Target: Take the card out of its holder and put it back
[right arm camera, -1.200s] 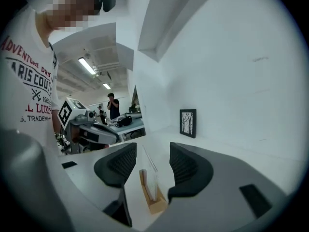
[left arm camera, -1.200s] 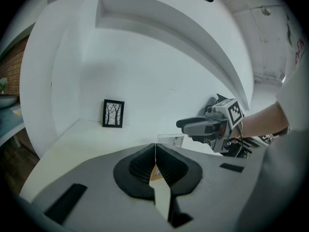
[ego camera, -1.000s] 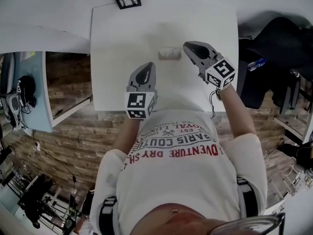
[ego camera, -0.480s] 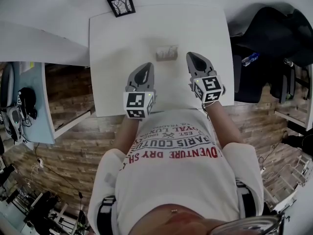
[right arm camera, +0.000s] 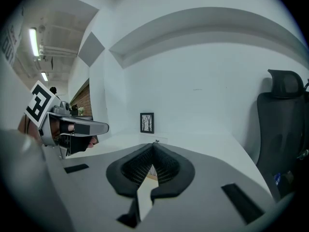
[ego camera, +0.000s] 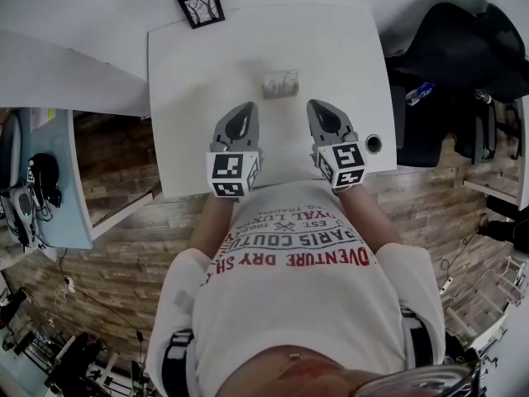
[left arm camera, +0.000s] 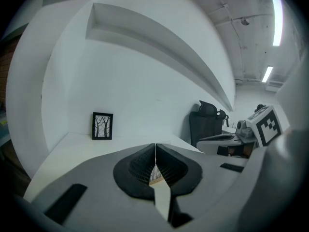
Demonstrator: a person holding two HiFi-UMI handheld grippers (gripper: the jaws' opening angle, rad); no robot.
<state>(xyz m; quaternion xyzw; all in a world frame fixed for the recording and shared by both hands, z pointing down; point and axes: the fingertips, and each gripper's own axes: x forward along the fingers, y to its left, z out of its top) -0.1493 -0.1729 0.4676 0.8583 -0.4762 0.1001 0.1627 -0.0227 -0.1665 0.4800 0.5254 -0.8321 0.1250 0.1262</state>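
Note:
A small card stands upright in its low holder (ego camera: pixel 281 83) near the middle of the white table (ego camera: pixel 190 73). Both grippers hover side by side in front of it, nearer the person, and neither touches it. My left gripper (ego camera: pixel 247 107) is shut and empty, its tips meeting (left arm camera: pixel 155 146). My right gripper (ego camera: pixel 317 104) is shut too, with nothing between its pads (right arm camera: pixel 153 146). In each gripper view a sliver of the card and holder (left arm camera: pixel 155 177) shows through the gap behind the closed tips (right arm camera: pixel 151 172). The right gripper view also shows the left gripper (right arm camera: pixel 72 127) at the left.
A small black-framed picture (ego camera: pixel 201 7) leans at the table's far left corner against the white wall. A round cable hole (ego camera: pixel 374 144) is near the table's front right edge. A black office chair (ego camera: pixel 463 48) stands right of the table. A lower shelf sits to the left.
My right gripper has drawn back from beside the card holder toward the table's near edge and swung to point straight ahead, level with the left. The left gripper has hardly moved.

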